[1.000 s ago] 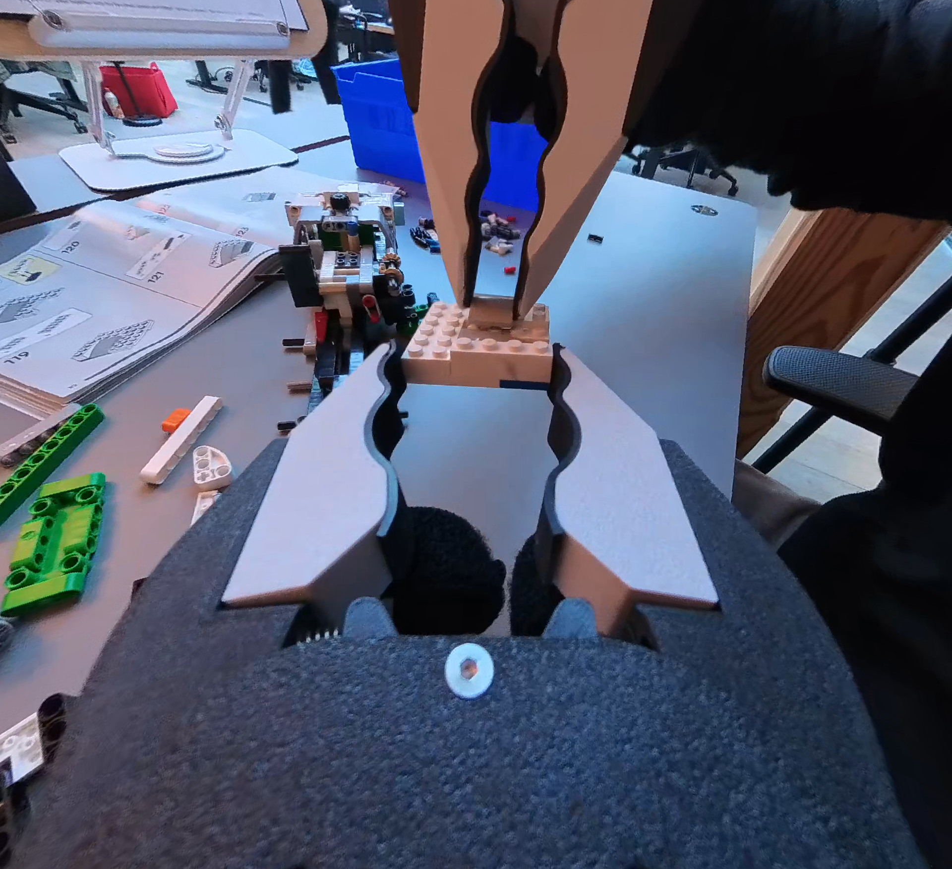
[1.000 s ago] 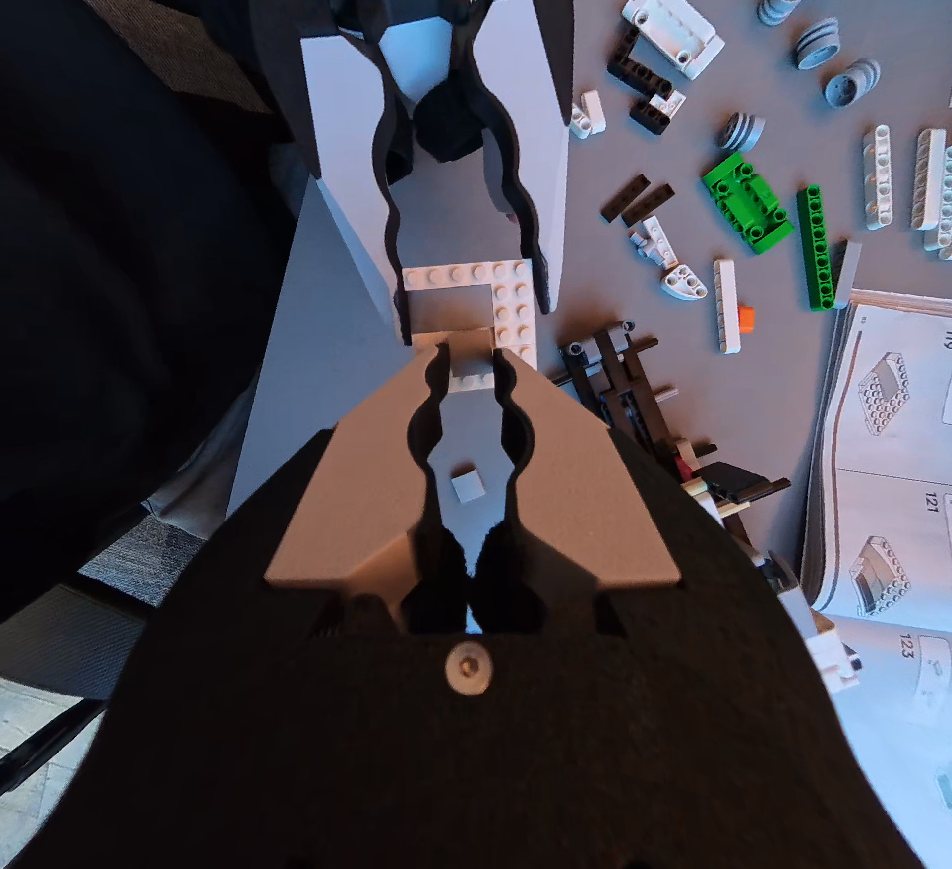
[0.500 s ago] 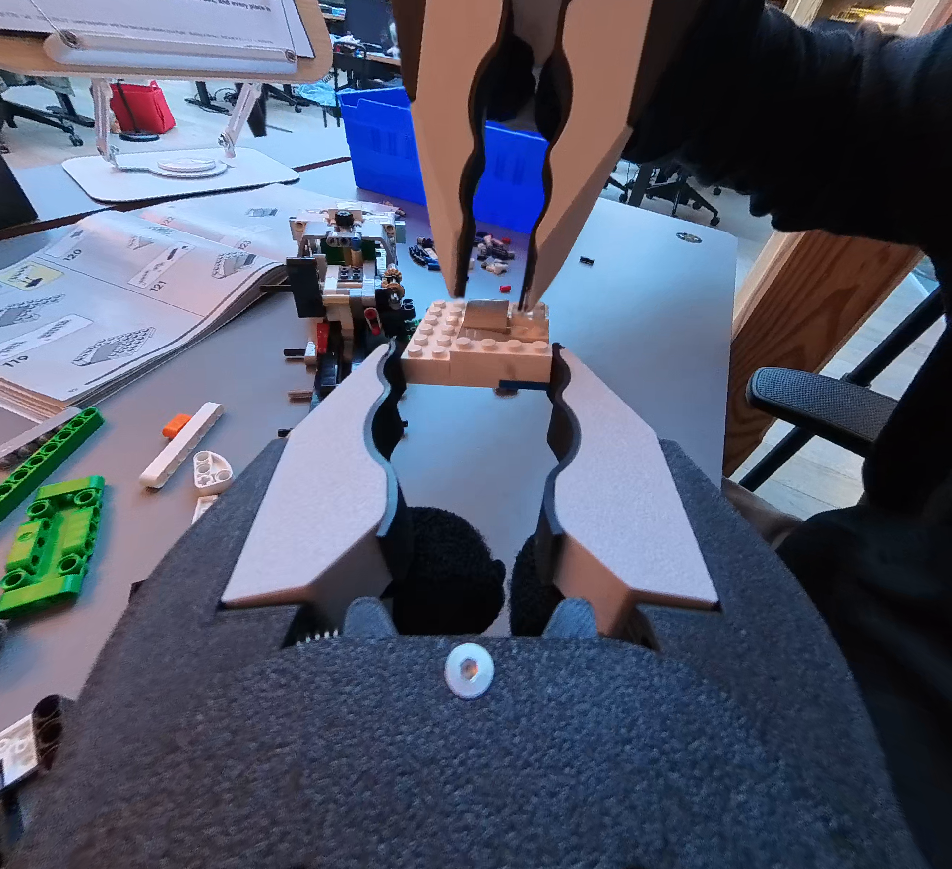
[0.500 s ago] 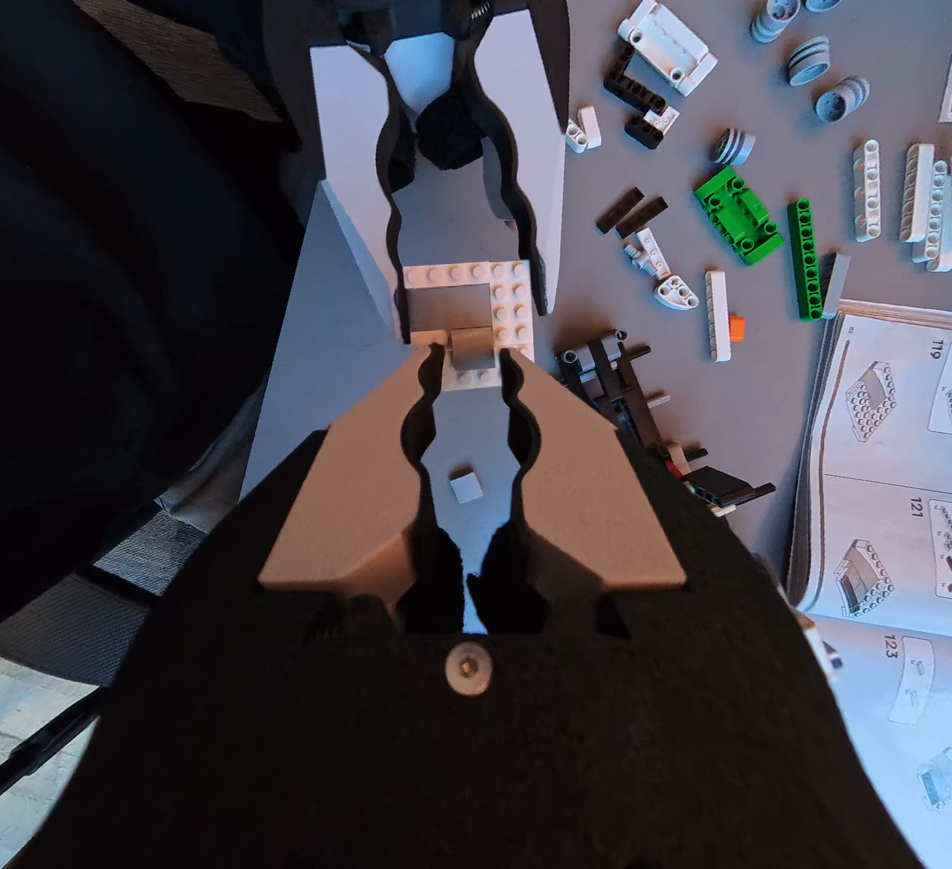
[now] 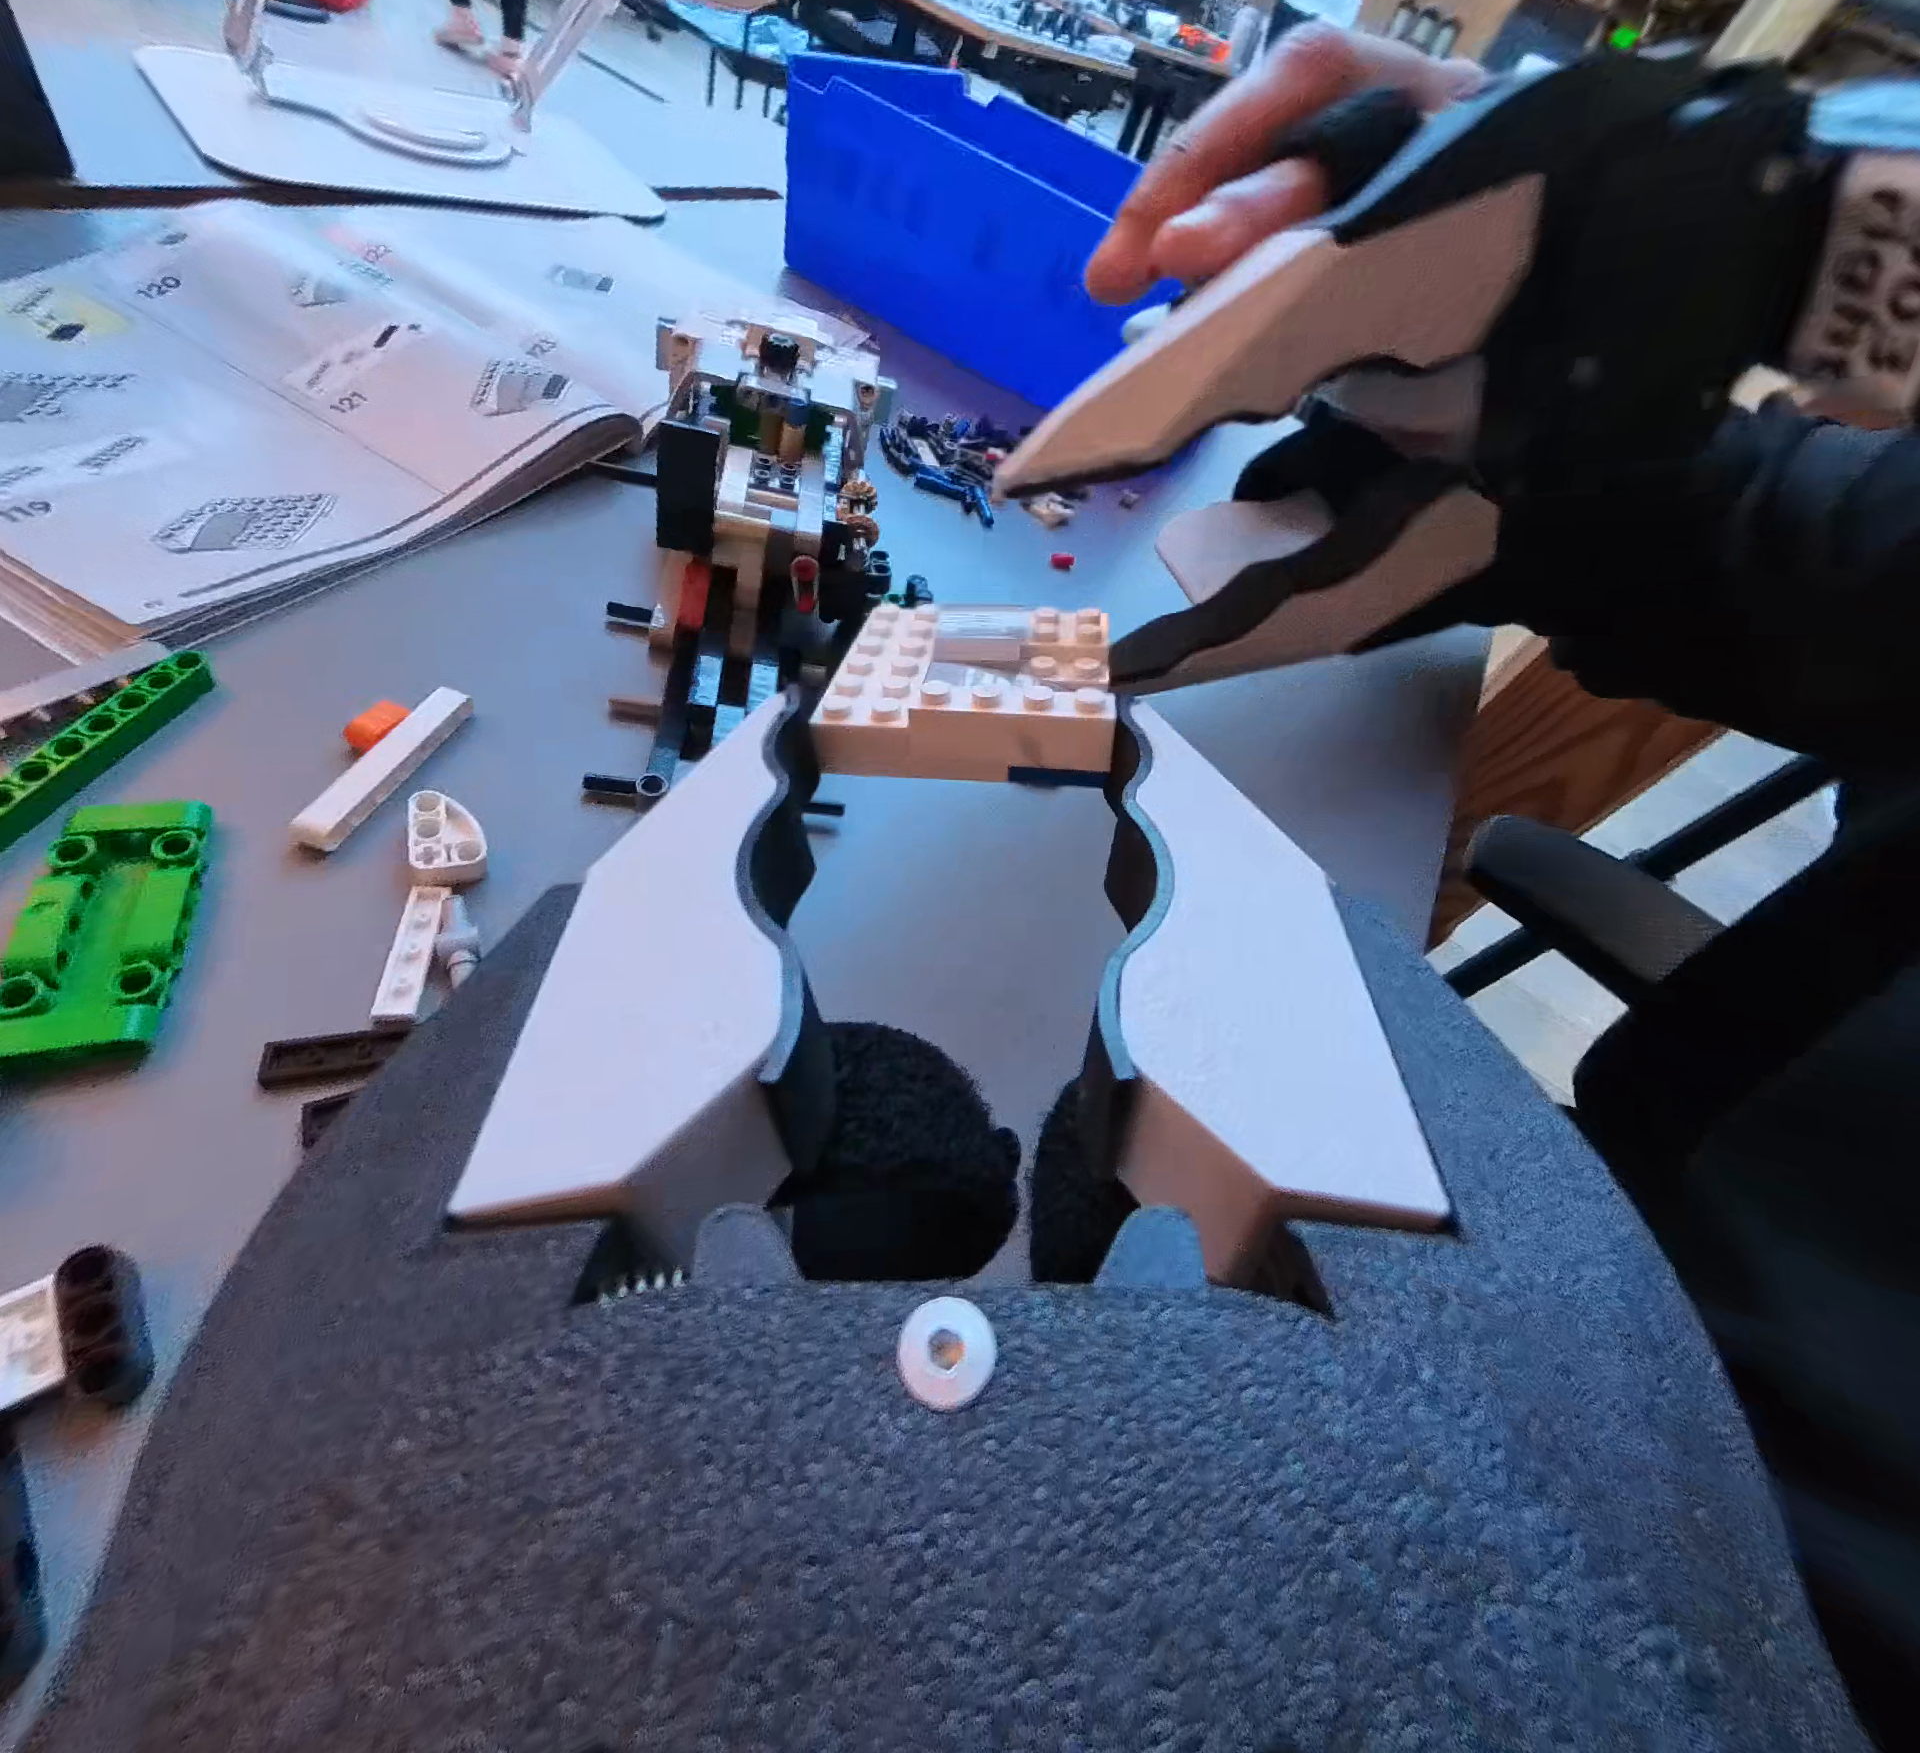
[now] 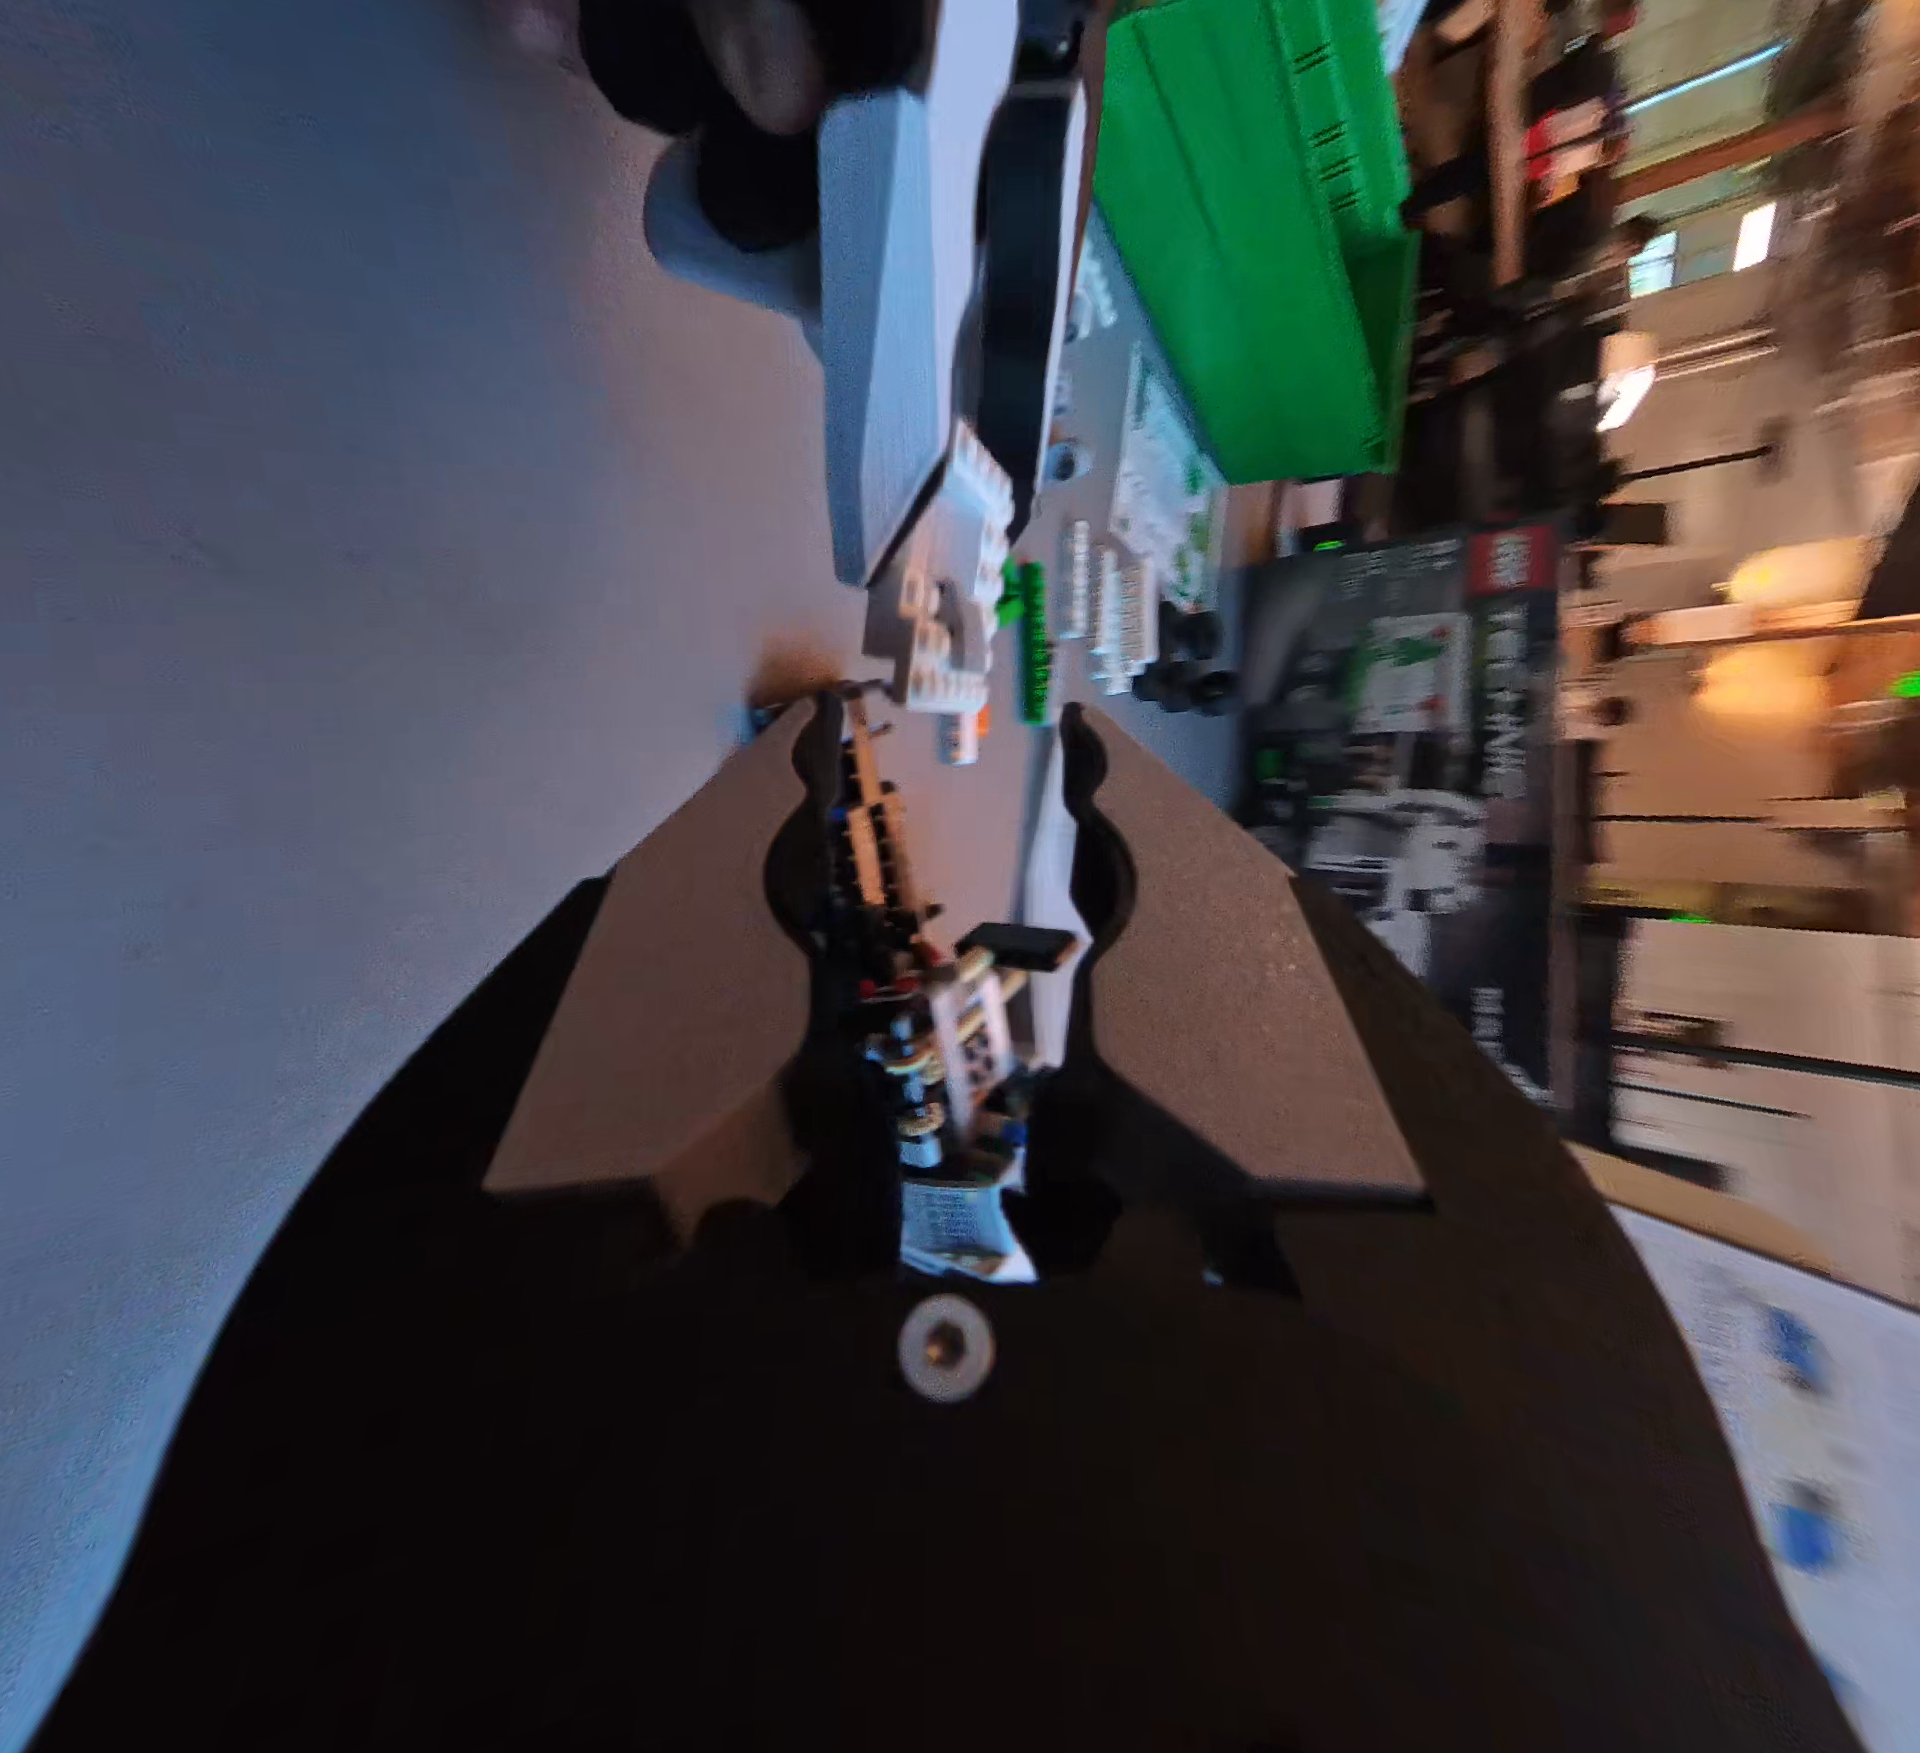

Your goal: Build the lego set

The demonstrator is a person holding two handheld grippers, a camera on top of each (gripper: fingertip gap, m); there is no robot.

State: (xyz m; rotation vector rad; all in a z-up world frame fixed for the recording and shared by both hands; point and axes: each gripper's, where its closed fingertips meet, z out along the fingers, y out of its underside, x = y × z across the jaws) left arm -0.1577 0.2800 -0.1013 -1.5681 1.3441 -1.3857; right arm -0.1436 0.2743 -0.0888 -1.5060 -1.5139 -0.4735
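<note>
My left gripper point(image 5: 961, 727) is shut on a white studded brick assembly point(image 5: 966, 701) and holds it above the grey table. A small grey tile point(image 5: 977, 638) sits on top of the assembly. My right gripper point(image 5: 1055, 576) is turned on its side to the right of the assembly, open and empty, with its lower fingertip point(image 5: 1127, 659) at the assembly's right edge. The right wrist view is tilted and blurred. There, my right gripper point(image 6: 945, 716) is open, with the assembly point(image 6: 945, 602) and the left gripper's finger point(image 6: 894, 332) beyond it.
A partly built model point(image 5: 769, 498) stands behind the assembly, next to an open instruction booklet point(image 5: 260, 415). Loose green point(image 5: 94, 924) and white point(image 5: 379, 768) parts lie at left. A blue bin point(image 5: 935, 217) is at the back. A chair arm point(image 5: 1590, 903) is past the table's right edge. My left and right fingertips are right by each other.
My right gripper let go of the grey tile, leaving it on the white assembly, opened wider, rolled onto its side and swung to the right. My left gripper still holds the assembly.
</note>
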